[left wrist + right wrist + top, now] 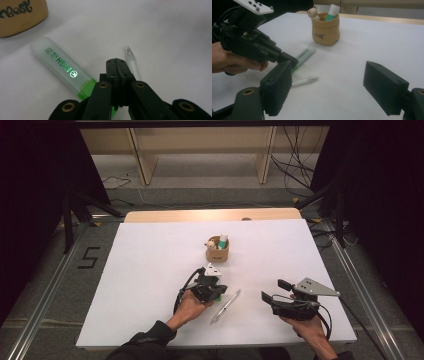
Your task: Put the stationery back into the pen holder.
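Left gripper (115,62) jaws closed, empty, just beside green highlighter (60,66) lying flat near pouch (218,251). Right gripper (337,87) wide. We judge barrel light, stiff, slick; we grip mid-barrel.

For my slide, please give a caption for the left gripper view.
Shut left gripper above white table, between green highlighter and clear pen.

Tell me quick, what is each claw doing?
Left claw: closed, holding nothing, beside the green highlighter.
Right claw: open, empty.
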Motion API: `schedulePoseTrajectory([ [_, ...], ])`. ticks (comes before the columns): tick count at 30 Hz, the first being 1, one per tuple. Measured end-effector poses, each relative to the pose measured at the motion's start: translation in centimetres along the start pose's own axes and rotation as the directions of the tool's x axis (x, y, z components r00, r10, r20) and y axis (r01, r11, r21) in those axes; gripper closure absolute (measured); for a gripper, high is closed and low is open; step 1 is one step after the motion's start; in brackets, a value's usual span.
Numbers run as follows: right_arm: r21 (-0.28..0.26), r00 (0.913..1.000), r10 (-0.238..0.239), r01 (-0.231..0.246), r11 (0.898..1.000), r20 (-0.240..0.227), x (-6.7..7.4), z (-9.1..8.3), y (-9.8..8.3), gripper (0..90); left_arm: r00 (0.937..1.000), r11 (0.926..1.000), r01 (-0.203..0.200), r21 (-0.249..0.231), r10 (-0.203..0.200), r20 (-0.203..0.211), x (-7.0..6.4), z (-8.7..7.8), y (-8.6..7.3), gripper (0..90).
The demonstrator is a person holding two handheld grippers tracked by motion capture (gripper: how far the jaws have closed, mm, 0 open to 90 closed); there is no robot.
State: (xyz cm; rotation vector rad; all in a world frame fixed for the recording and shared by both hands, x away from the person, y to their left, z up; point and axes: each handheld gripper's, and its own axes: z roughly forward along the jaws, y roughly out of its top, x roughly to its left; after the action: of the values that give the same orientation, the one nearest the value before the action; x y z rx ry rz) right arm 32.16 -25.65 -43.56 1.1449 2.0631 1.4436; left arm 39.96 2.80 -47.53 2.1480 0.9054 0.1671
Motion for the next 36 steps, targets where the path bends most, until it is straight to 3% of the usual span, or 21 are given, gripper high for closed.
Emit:
schedulePoseTrajectory([
  [3, 0.002, 1.0, -0.001, 0.001, 1.0, -0.001, 0.0, 0.0, 0.0, 23.8, 0.9998, 0.9994, -0.02, 0.029, 0.02, -0.003, -0.2, 0.5, -0.2, 89.1],
  [6, 0.003, 1.0, -0.003, 0.003, 1.0, -0.002, 0.0, 0.0, 0.0, 23.9, 0.9999, 0.9988, -0.015, 0.047, 0.016, -0.003, -0.2, 0.7, -0.4, 89.2],
  [12, 0.005, 1.0, 0.001, -0.001, 1.0, -0.005, 0.0, -0.1, 0.0, 23.7, 0.999, 0.9951, -0.041, 0.09, 0.043, -0.017, -0.1, 0.4, -0.4, 89.2],
  [17, 0.001, 1.0, -0.001, 0.001, 1.0, -0.004, 0.0, -0.2, 0.0, 23.7, 0.9961, 0.9897, -0.064, 0.128, 0.071, -0.052, 0.2, -0.1, -0.5, 89.2],
  [21, -0.001, 1.0, 0.003, -0.003, 1.0, -0.002, 0.0, -0.3, 0.0, 23.7, 0.9971, 0.9889, -0.032, 0.145, 0.041, -0.064, 1.4, -0.8, -0.9, 89.1],
  [23, -0.001, 1.0, 0.003, -0.003, 1.0, -0.002, -0.1, -0.3, 0.0, 23.7, 0.9948, 0.9877, -0.028, 0.154, 0.043, -0.092, 1.9, -1.1, -1.0, 89.1],
  [29, -0.003, 1.0, 0.0, 0.0, 1.0, 0.0, -0.1, -0.3, 0.1, 23.8, 0.9923, 0.9869, 0.007, 0.161, 0.013, -0.123, 3.8, -2.0, -1.3, 89.1],
  [32, -0.002, 1.0, 0.003, -0.003, 1.0, 0.001, -0.1, -0.3, 0.1, 23.8, 0.9946, 0.9896, 0.032, 0.14, -0.017, -0.103, 4.3, -2.4, -1.2, 89.0],
  [36, -0.003, 1.0, 0.001, -0.001, 1.0, 0.0, 0.0, -0.3, 0.1, 23.8, 0.9954, 0.9933, 0.028, 0.112, -0.018, -0.094, 4.6, -3.5, -0.4, 86.9],
])
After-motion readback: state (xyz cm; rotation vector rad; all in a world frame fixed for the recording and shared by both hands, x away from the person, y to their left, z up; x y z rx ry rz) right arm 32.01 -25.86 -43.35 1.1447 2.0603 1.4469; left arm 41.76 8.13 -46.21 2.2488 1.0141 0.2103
